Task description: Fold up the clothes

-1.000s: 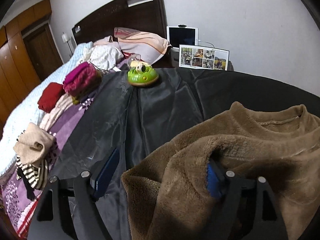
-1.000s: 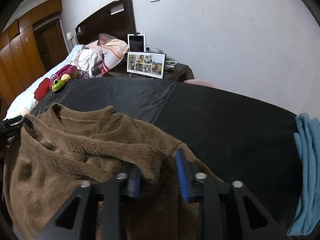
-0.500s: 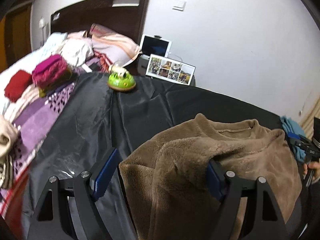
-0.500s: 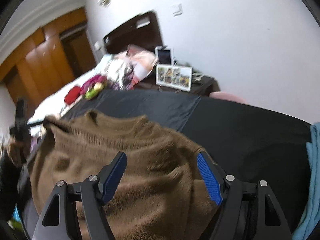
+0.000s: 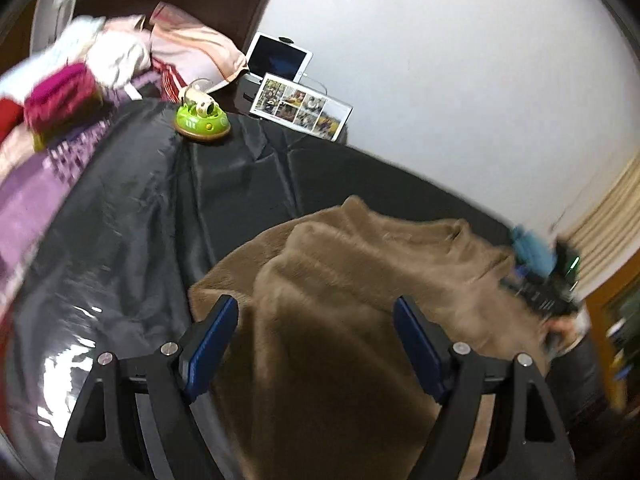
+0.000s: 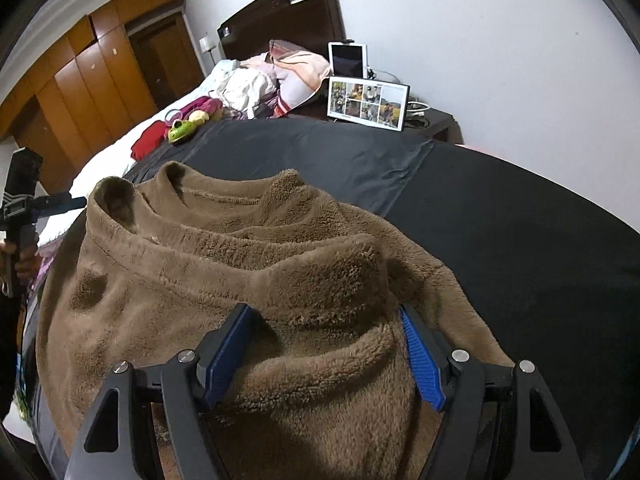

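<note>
Sweater: a fuzzy brown fleece sweater lies bunched up on the black sheet that covers the bed. Its neck hole points toward the far end of the bed, and soft folds run across the top.

Left gripper: the left gripper has its two blue pads spread wide apart. They sit over the near edge of the sweater. It is not pinching the cloth.

Right gripper: the right gripper is also spread wide. A thick fold of the sweater sits between its blue pads. The cloth seems to touch both pads, but the pads are not squeezing it flat.

Other gripper seen from afar: in the left view, the right gripper shows as a blurry dark shape at the far right edge of the sweater, too smeared to make out well.

Green toy: a round green toy sits on the black sheet, well apart from the sweater.

Photo frame: a frame with many small photos stands on the night table by the wall, with a tablet just behind it.

Folded clothes: a pink folded piece and a red folded piece rest on the far side of the bed.

Pillows: pillows are piled against the dark headboard.
</note>
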A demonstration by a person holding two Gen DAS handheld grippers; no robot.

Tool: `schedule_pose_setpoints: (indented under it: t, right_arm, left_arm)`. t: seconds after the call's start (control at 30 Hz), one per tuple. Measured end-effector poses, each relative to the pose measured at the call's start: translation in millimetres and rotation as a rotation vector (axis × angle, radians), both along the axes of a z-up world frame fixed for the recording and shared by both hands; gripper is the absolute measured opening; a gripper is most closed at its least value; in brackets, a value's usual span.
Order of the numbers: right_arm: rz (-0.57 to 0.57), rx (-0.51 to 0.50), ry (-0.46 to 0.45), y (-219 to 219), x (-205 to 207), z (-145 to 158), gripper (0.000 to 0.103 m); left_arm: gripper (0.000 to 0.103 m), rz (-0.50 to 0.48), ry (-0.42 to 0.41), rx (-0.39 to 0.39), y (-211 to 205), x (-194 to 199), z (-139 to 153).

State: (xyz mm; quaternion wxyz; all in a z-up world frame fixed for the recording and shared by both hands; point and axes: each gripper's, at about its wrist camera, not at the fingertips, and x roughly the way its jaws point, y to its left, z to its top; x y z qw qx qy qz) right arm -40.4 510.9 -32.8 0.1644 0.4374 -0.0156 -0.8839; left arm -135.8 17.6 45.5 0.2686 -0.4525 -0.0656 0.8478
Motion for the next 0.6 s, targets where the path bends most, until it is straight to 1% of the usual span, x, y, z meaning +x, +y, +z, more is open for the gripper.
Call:
schedule_pose_setpoints:
  t: [0.1,0.13,0.2,0.3,0.37,0.4,0.43,0.47,0.53,0.57,0.6]
  right_arm:
    - [0.012,0.0,-0.006,-0.5,-5.3,0.4,0.075]
    - [0.016,0.004,-0.011,-0.9,-7.6,0.3,0.075]
    - [0.031,0.018,-0.02,-3.4,-12.4,0.5,0.075]
    - [0.037,0.013,-0.027,-6.0,-17.7,0.4,0.075]
    - [0.039,0.007,-0.032,-7.7,-18.9,-1.2,0.074]
    - [0.042,0.005,-0.032,-8.6,-18.0,-2.5,0.073]
    - [0.046,0.003,-0.033,-9.5,-17.1,-3.8,0.067]
    - [0.046,0.001,-0.031,-9.8,-16.0,-4.4,0.063]
    - [0.037,-0.003,-0.016,-8.2,-12.5,-2.4,0.049]
    - [0.033,-0.005,-0.008,-7.4,-10.7,-1.5,0.044]
    - [0.028,-0.007,0.001,-6.8,-8.8,0.2,0.035]
  left_arm:
    - [0.083,-0.04,0.043,-0.102,9.0,3.3,-1.4]
    - [0.083,-0.055,0.046,-0.117,11.2,1.8,-2.9]
    - [0.083,-0.089,0.05,-0.14,16.1,-4.5,-7.5]
    - [0.083,-0.114,0.047,-0.176,27.8,-19.8,-16.0]
    - [0.083,-0.132,0.024,-0.17,35.5,-30.5,-23.4]
    - [0.083,-0.141,0.007,-0.167,39.5,-34.7,-27.8]
    - [0.083,-0.149,-0.011,-0.17,43.5,-38.1,-32.9]
    - [0.083,-0.152,-0.021,-0.177,47.0,-39.7,-36.9]
    - [0.075,-0.159,-0.026,-0.183,51.8,-38.6,-42.3]
    - [0.068,-0.159,-0.02,-0.183,52.9,-36.8,-42.6]
    - [0.059,-0.156,-0.012,-0.179,52.6,-34.8,-41.5]
